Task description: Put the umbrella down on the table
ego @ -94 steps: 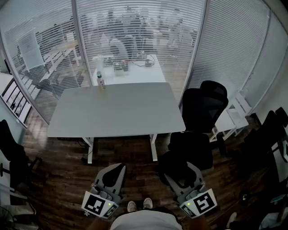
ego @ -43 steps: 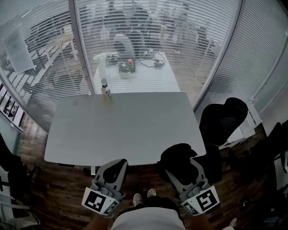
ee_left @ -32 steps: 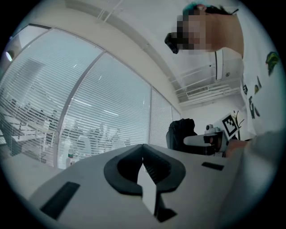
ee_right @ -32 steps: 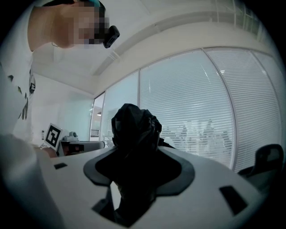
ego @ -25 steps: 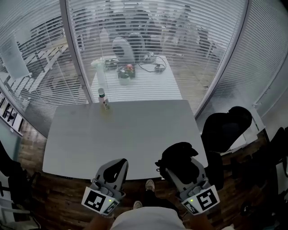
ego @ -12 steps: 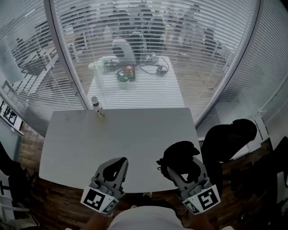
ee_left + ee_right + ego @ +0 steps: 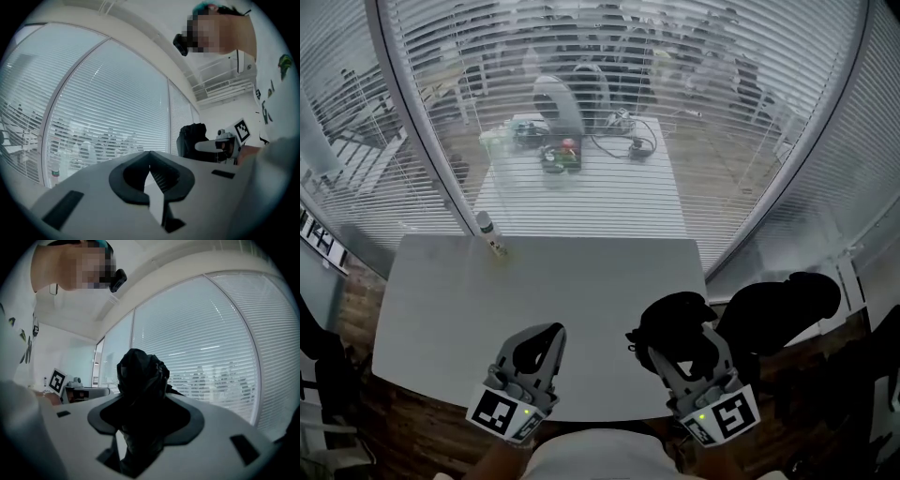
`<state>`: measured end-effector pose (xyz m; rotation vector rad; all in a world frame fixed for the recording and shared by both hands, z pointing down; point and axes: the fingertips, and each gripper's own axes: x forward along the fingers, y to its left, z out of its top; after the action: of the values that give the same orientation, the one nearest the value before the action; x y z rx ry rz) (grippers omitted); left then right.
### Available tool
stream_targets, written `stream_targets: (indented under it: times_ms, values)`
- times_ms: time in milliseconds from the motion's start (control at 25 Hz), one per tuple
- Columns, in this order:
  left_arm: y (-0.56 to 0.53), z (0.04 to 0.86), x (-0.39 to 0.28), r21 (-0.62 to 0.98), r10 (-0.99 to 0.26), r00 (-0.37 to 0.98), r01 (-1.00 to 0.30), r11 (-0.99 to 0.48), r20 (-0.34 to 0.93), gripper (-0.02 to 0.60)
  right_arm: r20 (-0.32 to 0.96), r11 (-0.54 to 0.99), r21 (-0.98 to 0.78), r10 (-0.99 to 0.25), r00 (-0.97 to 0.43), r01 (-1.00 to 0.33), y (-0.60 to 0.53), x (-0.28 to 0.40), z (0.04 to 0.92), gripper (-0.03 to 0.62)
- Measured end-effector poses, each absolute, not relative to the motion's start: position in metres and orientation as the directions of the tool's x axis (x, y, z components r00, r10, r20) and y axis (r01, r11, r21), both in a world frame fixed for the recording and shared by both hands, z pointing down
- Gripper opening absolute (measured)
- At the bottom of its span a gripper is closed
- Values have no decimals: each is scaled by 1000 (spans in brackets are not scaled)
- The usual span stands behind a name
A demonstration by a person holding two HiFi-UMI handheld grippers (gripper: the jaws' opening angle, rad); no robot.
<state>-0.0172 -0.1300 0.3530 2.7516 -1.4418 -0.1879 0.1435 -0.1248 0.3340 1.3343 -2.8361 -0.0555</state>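
Clamped in right gripper (image 7: 677, 330): folded black umbrella (image 7: 139, 376), above near edge of table (image 7: 581, 281). Left gripper (image 7: 150, 155): jaws together, nothing between.

To do well: carry further over bare tabletop, tip bundle flat, lower until resting, then release (well clear of small bottle (image 7: 488, 230)).

Long axis: upright, crossing jaws. Bunched fabric end up; lower end hidden.
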Motion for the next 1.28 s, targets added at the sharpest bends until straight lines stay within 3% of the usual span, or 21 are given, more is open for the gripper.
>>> stream_targets:
  times_ms: [400, 1280]
  values:
    - [-160, 360, -18, 98, -830, 553, -824, -557, -72, 12, 13, 629, 26, -778, -629, -777, -161, 151, 342, 232]
    - [-162, 361, -81, 106, -808, 582, -801, -589, -91, 12, 33, 591, 80, -807, -590, -803, -157, 88, 345, 232]
